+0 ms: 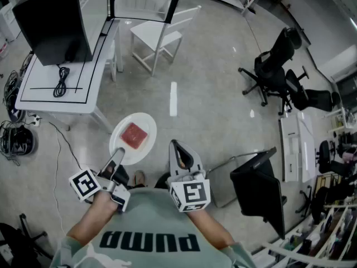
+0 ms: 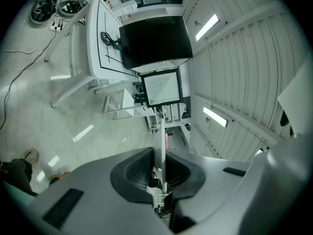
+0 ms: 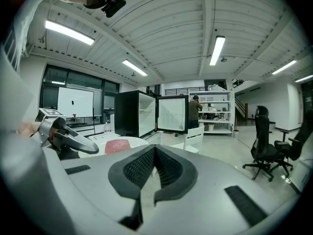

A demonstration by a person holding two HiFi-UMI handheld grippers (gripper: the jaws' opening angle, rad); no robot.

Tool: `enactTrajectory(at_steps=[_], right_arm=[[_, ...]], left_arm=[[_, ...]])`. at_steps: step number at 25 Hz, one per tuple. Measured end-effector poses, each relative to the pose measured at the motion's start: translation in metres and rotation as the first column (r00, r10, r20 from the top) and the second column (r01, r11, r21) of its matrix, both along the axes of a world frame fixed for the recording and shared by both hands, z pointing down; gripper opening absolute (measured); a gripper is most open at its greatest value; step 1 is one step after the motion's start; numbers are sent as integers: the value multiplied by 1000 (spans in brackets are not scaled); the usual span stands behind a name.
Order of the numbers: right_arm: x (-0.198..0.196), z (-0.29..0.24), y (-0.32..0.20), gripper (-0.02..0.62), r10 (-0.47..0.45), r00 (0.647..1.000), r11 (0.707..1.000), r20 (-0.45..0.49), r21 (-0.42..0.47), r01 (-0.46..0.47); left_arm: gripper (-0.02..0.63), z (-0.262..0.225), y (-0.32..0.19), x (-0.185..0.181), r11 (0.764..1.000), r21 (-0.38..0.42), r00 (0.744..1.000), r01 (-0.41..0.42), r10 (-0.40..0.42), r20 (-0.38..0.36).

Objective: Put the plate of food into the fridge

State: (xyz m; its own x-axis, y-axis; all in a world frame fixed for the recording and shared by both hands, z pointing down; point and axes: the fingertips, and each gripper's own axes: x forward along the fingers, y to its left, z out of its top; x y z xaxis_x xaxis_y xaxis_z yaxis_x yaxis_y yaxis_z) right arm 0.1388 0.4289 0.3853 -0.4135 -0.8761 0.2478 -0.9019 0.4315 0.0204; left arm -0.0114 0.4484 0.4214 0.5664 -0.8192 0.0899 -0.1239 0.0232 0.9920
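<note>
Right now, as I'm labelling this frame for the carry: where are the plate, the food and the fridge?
plate (image 1: 146,121), head view, bare white rim.
food (image 1: 134,135), head view, middle of the red piece.
fridge (image 3: 126,114), right gripper view, black side wall.

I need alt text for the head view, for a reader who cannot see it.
Seen from above, the left gripper holds a white plate with red food by its rim; the right gripper is shut and empty. A black fridge stands on a white table ahead.
</note>
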Motion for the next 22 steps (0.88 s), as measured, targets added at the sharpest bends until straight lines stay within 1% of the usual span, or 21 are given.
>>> enactTrajectory(at_steps=[3,9,14,22], right_arm=[[2,-1,-2,3,-1,1000,1000,1,15,1],[14,3,2,3,9,1000,1000,8,12,-9],[25,3,5,3,34,999,999,23,4,-34],[39,6,2,3,51,998,999,46,-15,-51]], left_arm=[[37,2,-1,3,1000,1,1000,0,0,2],[37,6,2,11,1000,-9,1000,-2,2,-2],[37,8,6,19,1000,-19,999,-24,25,26],[37,9,2,32,999,-28,998,-44,45,39]])
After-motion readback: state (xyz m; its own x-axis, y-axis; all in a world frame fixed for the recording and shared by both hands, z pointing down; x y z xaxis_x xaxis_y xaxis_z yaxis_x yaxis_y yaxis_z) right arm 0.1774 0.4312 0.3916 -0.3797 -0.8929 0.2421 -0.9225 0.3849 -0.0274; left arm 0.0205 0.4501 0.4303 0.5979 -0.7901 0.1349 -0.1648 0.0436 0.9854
